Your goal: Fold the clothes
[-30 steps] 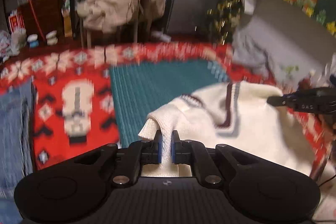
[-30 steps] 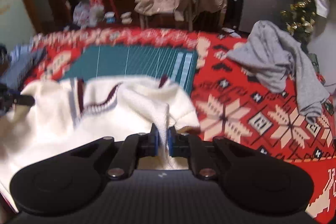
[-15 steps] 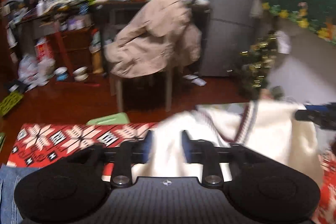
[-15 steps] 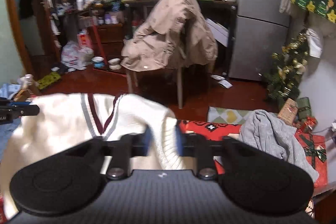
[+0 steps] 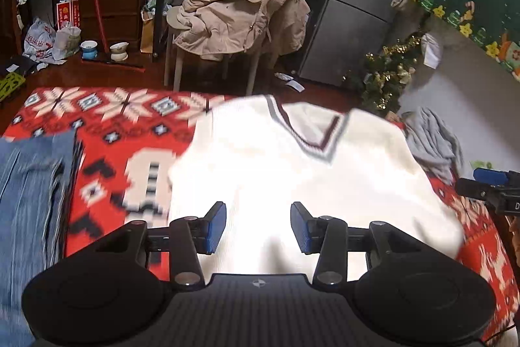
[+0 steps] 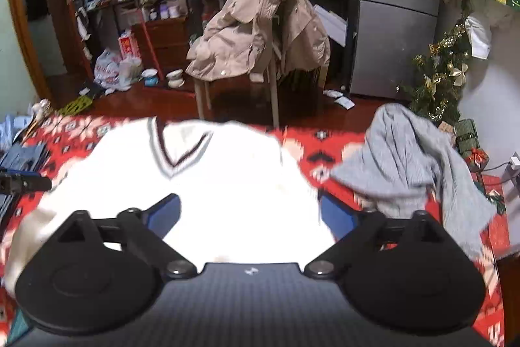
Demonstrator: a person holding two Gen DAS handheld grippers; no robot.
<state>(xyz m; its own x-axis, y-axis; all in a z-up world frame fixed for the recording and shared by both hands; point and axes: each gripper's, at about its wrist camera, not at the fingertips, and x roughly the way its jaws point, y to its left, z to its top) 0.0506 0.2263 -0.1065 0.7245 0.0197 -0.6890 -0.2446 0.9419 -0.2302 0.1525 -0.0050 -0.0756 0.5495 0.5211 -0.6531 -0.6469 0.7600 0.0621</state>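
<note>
Our left gripper (image 5: pixel 258 228) and right gripper (image 6: pixel 250 213) both gape wide — holding nothing — above the white knit V-neck sweater (image 5: pixel 292 171) (blurry) on the red patterned blanket (image 5: pixel 107 132).

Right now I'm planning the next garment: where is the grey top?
The grey top lies crumpled on the red patterned blanket, right of the white sweater, near the small Christmas tree.
</note>
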